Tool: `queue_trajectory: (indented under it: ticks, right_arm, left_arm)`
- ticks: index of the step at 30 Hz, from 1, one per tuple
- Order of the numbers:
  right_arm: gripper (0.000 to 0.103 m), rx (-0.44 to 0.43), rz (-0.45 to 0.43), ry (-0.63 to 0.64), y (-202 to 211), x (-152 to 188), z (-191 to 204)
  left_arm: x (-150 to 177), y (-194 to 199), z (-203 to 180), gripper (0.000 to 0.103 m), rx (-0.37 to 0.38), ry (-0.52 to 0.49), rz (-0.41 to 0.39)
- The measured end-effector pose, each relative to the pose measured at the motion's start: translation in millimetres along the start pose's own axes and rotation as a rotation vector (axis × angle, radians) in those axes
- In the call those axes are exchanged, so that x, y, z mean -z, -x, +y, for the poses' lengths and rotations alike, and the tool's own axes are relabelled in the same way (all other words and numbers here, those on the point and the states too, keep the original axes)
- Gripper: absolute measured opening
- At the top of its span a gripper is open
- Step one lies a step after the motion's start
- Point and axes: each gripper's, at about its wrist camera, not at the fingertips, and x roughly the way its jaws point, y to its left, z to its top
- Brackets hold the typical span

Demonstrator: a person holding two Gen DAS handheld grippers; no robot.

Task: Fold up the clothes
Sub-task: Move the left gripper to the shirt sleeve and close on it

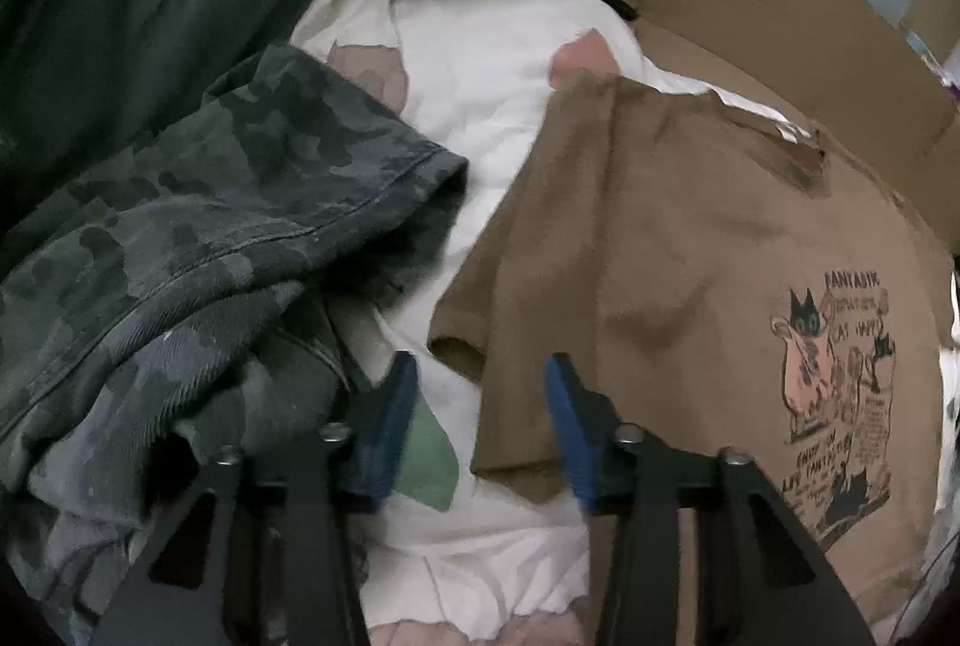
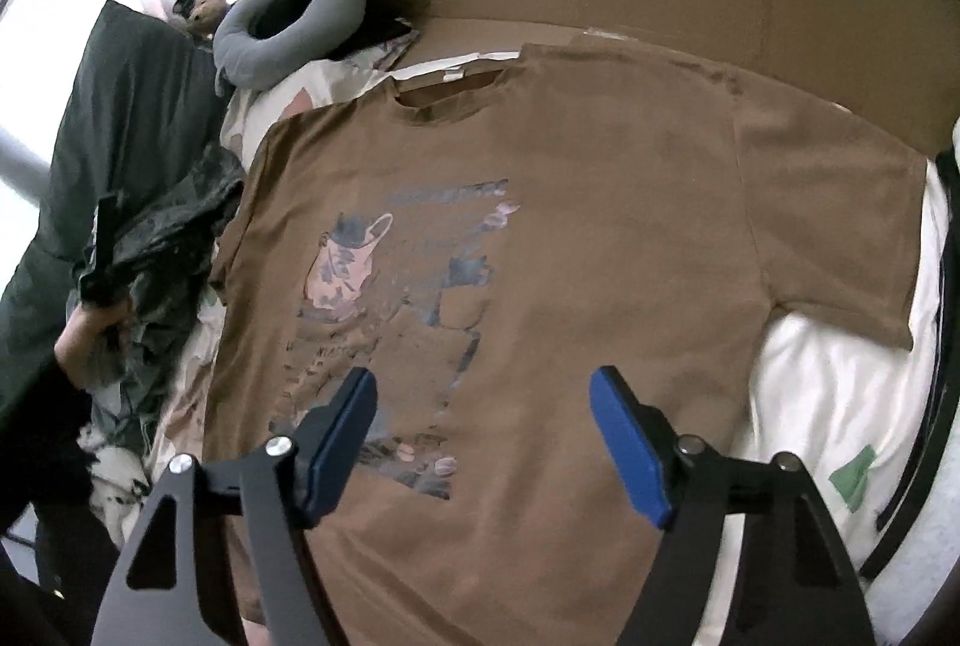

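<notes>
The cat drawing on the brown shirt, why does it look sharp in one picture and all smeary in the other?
Left wrist view: the print on the shirt is crisp, its letters readable, though bent by the fisheye near the edge. Right wrist view: the same print is streaked by motion blur, and window glare whitens the top left corner.

brown T-shirt (image 1: 690, 238) print, "FANTADIK", "CAT HAPPY", smaller lines unreadable

Dim left view, motion-blurred; right view brighter, window glare top left; fisheye vignette at corners.
</notes>
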Motion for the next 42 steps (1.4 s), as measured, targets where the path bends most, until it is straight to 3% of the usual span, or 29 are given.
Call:
queue_trajectory:
  ticks: [6, 15, 24, 26, 27, 30, 42]
  right_arm:
    - [0.073, 0.004, 0.026, -0.011, -6, 1, -5]
    - [0.073, -0.015, 0.056, -0.025, -13, 6, -6]
    - [0.073, -0.010, 0.070, -0.032, -17, 8, -9]
    - [0.073, -0.011, 0.072, -0.031, -17, 9, -10]
    - [0.073, -0.010, 0.072, -0.032, -17, 9, -10]
    - [0.073, -0.007, 0.069, -0.041, -16, 8, -13]
    - [0.073, -0.018, 0.046, -0.052, -10, 8, -17]
  left_arm:
    - [-10, -17, 3, 0.030, -0.030, -0.013, 0.017]
    - [-19, -49, 6, 0.030, -0.074, 0.010, 0.054]
    - [-17, -69, 4, 0.030, -0.064, 0.013, 0.112]
    - [-19, -68, 3, 0.027, -0.040, 0.009, 0.117]
    - [-20, -67, 2, 0.015, -0.024, 0.005, 0.124]
    - [-25, -59, 2, 0.006, 0.013, 0.014, 0.127]
    - [-61, 21, 8, 0.006, 0.021, -0.039, 0.079]
